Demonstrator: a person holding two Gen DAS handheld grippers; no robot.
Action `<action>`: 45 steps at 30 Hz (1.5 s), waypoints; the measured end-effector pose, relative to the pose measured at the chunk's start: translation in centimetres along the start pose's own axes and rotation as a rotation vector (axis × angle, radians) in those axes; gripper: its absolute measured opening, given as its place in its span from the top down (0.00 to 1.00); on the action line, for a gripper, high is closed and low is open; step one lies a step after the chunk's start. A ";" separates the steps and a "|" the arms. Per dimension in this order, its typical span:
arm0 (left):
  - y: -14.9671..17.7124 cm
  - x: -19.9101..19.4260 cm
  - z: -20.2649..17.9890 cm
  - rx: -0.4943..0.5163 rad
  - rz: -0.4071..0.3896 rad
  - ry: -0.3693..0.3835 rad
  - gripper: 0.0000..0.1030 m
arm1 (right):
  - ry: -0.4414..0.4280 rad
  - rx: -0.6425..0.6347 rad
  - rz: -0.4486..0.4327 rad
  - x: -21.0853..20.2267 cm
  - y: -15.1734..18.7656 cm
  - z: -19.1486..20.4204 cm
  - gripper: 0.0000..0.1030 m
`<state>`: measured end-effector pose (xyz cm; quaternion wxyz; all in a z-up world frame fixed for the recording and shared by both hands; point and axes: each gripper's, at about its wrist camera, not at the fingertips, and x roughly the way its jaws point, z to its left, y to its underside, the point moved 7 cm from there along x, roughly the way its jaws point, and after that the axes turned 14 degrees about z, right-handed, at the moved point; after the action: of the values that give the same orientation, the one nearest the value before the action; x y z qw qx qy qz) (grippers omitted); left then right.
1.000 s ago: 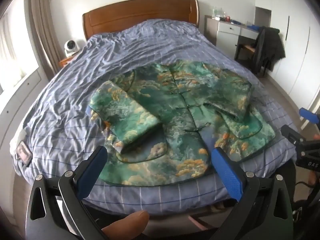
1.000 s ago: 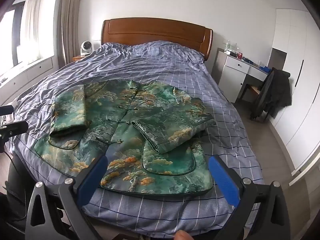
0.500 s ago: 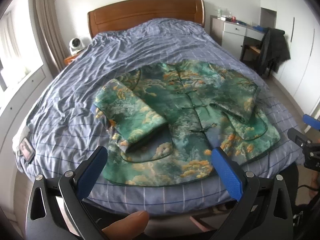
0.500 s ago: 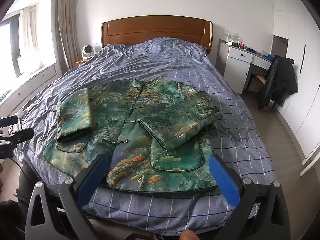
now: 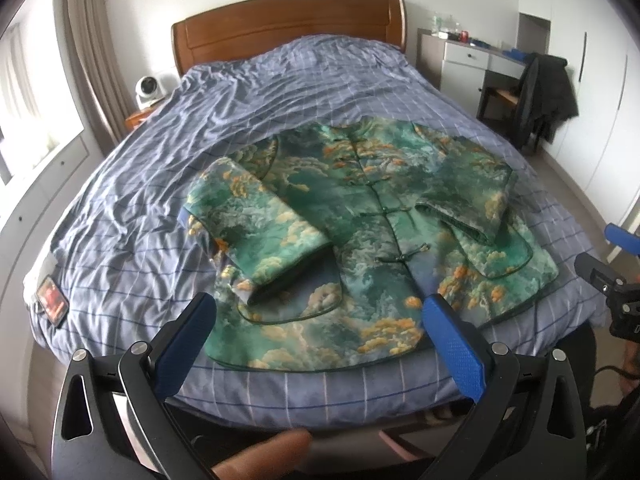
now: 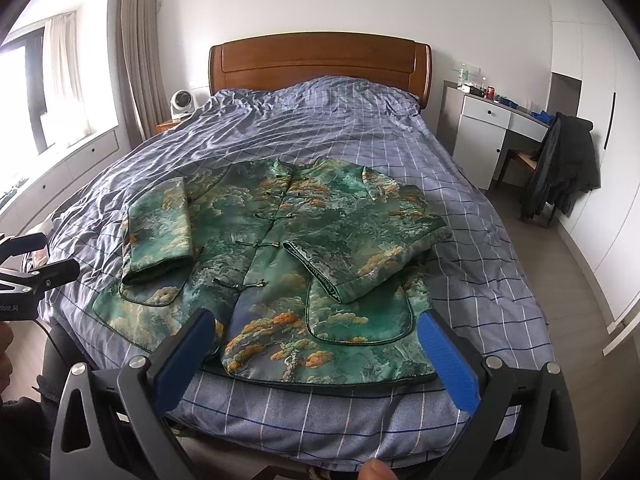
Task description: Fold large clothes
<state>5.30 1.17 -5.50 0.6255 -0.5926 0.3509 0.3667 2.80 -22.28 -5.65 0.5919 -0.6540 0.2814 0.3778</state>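
Left wrist view: green jacket [image 5: 372, 236] lay flat on the bed [image 5: 280, 92], both sleeves folded in.
The jacket sat at the foot end, near 6 o'clock on the duvet. The left gripper [image 5: 320, 316] and right gripper [image 6: 316, 328] both hovered above its hem, jaws wide, gripping nothing.

Bedroom, daylit, white walls.
Wooden headboard [image 6: 320, 60] against rear wall; curtained window [image 6: 60, 72] at left; white desk [image 6: 496, 128] and chair [image 6: 520, 164] at right; grey floor [image 6: 568, 280]; small fan [image 6: 182, 104] beside bed.
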 end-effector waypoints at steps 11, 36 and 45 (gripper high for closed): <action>0.1 0.5 -0.4 0.005 0.012 0.006 0.00 | -0.006 -0.015 0.013 0.1 0.1 0.2 0.00; 0.1 0.4 -0.2 -0.003 0.002 -0.005 0.00 | -0.013 -0.021 0.023 0.6 0.6 0.8 0.00; 0.1 0.4 -0.2 -0.002 0.001 -0.007 0.00 | -0.014 -0.019 0.023 0.6 0.7 0.8 0.00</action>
<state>5.35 1.03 -5.90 0.6259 -0.5916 0.3489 0.3695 2.47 -21.51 -6.52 0.5832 -0.6539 0.2809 0.3917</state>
